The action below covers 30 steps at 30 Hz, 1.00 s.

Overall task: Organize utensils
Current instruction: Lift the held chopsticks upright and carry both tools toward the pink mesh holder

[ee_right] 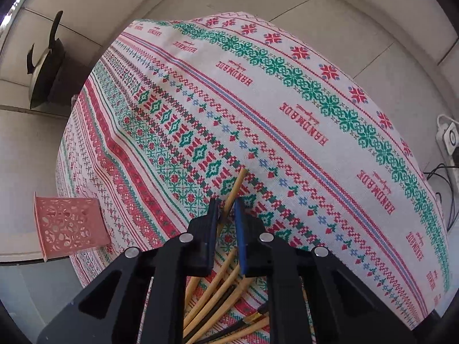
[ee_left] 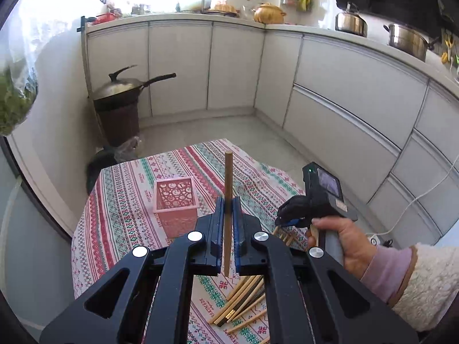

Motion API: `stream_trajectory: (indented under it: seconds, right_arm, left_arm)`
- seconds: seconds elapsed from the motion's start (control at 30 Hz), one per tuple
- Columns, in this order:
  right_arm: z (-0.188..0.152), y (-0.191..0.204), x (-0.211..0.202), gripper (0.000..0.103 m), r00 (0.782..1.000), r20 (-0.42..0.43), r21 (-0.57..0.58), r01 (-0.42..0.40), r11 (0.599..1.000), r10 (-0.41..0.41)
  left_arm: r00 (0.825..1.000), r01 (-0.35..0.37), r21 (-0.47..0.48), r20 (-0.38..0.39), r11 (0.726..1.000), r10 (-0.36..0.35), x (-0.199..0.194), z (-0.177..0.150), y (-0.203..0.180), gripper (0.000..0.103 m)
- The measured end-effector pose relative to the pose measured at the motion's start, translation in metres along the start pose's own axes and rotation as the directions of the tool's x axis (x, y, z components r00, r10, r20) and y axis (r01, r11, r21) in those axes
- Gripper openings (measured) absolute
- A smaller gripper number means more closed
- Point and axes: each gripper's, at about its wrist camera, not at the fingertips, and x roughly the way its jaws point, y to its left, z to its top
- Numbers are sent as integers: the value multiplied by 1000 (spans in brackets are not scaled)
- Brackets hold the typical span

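My left gripper [ee_left: 228, 200] is shut on a brown chopstick [ee_left: 228, 172], holding it upright above the patterned tablecloth [ee_left: 129, 200]. A pink perforated holder [ee_left: 175, 200] stands just left of it, and it also shows at the left edge of the right wrist view [ee_right: 68, 223]. A pile of loose chopsticks [ee_left: 243, 295] lies near me on the cloth. My right gripper [ee_right: 225, 202] points down over that pile [ee_right: 218, 295]. Its jaws stand narrowly apart around a pale bamboo chopstick [ee_right: 236, 183], with a sliver of gap at the blue pad. A hand holds that gripper [ee_left: 279, 222].
The small table's cloth edge drops off to the tiled floor [ee_right: 358, 14] on all sides. A wok on a dark bin [ee_left: 123, 94] stands by the cabinets [ee_left: 178, 66]. A power strip with cables [ee_right: 447, 140] lies on the floor at right. Pots [ee_left: 406, 40] sit on the counter.
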Motion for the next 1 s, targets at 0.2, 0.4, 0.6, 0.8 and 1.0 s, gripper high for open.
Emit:
stream_trajectory:
  seconds: [0.2,0.4,0.6,0.8,1.0]
  right_arm:
    - [-6,10,-40,9,988,100,-53,-111,992,116]
    - [-33,30,-114,6,949,203,-189,-202,961,240]
    - [-63,48,-181,6,901,293,-331,-218,918,320]
    - [-71,48,-232,6,859,350,-370,-239,898,373]
    - [-59,61,-269,6,824,380,-395,-266,880,420]
  left_arm:
    - [999,-14,-69,38,998,17,-3,1,18,5]
    - [995,-38,-111,92,993,48,-20,9,21,5]
    - [988,-67,-159,125,985,87,-39,18,26,5]
    - [980,-85,-235,155,968,123,-47,33,37,5]
    - [962,-118,-300,202,947,184,-39,61,56,5]
